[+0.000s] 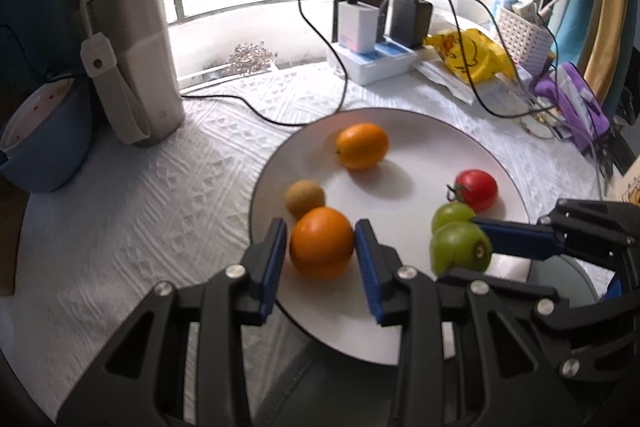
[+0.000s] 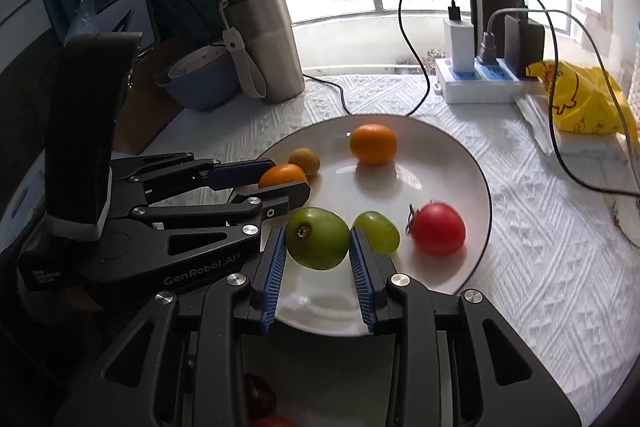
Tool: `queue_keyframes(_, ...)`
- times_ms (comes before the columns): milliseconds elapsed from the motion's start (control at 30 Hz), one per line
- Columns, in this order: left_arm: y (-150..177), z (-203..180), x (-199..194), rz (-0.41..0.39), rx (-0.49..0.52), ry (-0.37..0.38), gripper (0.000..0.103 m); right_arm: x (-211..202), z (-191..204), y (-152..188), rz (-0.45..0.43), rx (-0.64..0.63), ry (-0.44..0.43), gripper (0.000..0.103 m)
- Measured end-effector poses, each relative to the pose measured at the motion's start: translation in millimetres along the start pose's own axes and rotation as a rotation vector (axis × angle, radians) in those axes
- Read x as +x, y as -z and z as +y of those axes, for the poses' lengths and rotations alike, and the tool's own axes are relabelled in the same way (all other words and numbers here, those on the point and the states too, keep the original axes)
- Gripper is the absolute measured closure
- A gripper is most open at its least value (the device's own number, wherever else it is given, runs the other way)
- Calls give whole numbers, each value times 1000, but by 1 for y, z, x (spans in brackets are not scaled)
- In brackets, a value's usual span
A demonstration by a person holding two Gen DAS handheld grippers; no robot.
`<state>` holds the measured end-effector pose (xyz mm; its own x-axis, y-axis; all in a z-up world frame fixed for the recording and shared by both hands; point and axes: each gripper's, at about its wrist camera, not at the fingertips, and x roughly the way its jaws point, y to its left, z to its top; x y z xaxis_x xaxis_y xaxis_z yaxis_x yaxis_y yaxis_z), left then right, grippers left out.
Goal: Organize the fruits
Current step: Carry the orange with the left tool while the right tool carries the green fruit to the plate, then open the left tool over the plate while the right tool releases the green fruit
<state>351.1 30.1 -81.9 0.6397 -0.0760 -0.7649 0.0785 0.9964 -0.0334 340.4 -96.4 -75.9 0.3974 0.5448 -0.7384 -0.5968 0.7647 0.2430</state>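
Both tools grip fruit over plate's near rim.

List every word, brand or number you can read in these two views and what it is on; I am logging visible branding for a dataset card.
"GenRobot.AI": on the black body of the left gripper, seen from the right wrist.
Small white print on that gripper's rear corner: too small to read.
Yellow bag: black drawings only, no readable words.
Purple packet: print too blurred to read.
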Motion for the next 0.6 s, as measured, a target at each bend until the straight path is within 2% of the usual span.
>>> queue_keyframes(233, -3, 10, -6, -28, -48, 20, 66, 3, -9, -14, -26, 3, 39, 68)
queue_keyframes(367, -4, 14, -12, -54, -71, 31, 61, 9, -13, -21, -39, 0, 74, 68)
queue_keyframes(600, -4, 19, -19, -80, -90, 45, 59, 15, -13, -27, -44, 3, 91, 68)
